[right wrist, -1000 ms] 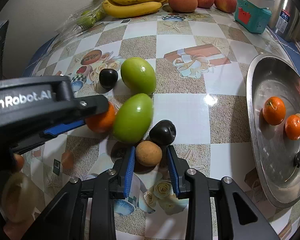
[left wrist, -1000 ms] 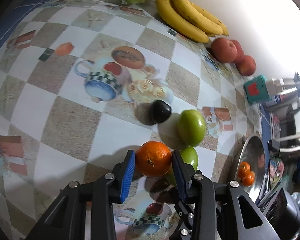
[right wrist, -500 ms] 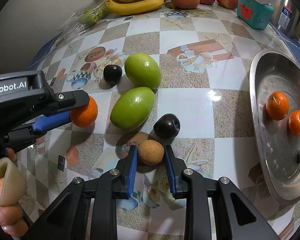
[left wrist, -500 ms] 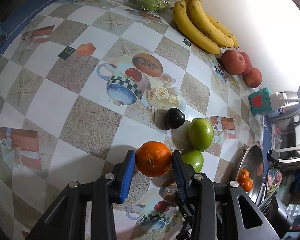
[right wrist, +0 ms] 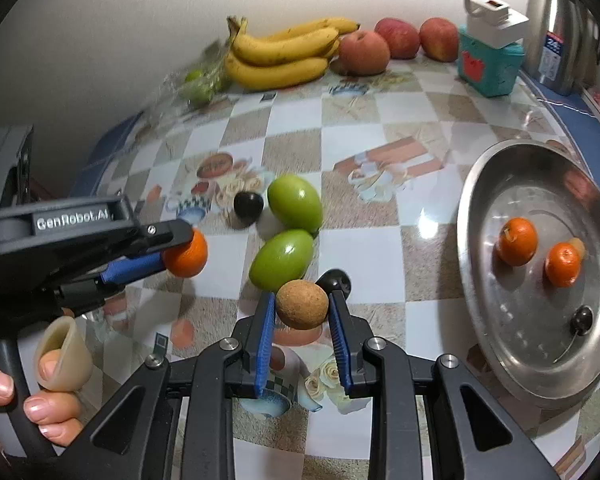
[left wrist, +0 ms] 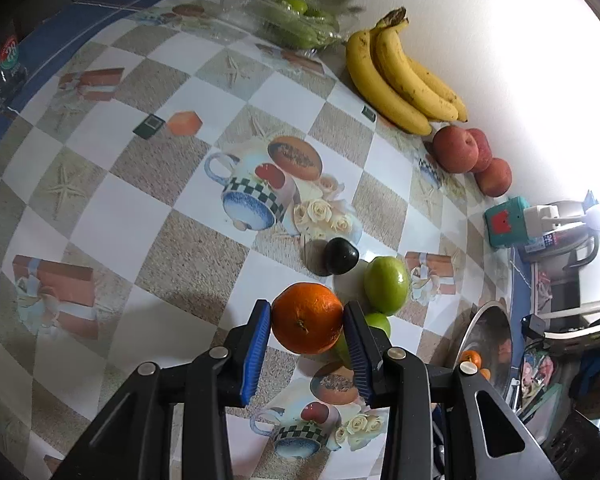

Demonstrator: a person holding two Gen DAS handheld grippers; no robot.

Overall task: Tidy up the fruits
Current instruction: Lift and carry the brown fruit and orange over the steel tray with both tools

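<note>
A: What is gripped by the left gripper (left wrist: 307, 330)?
B: An orange (left wrist: 307, 318), clamped above the table (left wrist: 112, 208).
A: And the right gripper (right wrist: 301, 312)?
B: A brown fruit (right wrist: 302, 305) is pinched, near the metal tray (right wrist: 500, 364).

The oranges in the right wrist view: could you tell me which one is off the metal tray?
The orange clamped between the left gripper's fingers, at the left. The other two oranges lie inside the metal tray.

"GenRobot.AI" stands in pale letters on the black body of the left gripper (right wrist: 172, 248). The steel kettle's (right wrist: 556, 32) blue label shows "24"; the rest is unreadable.
</note>
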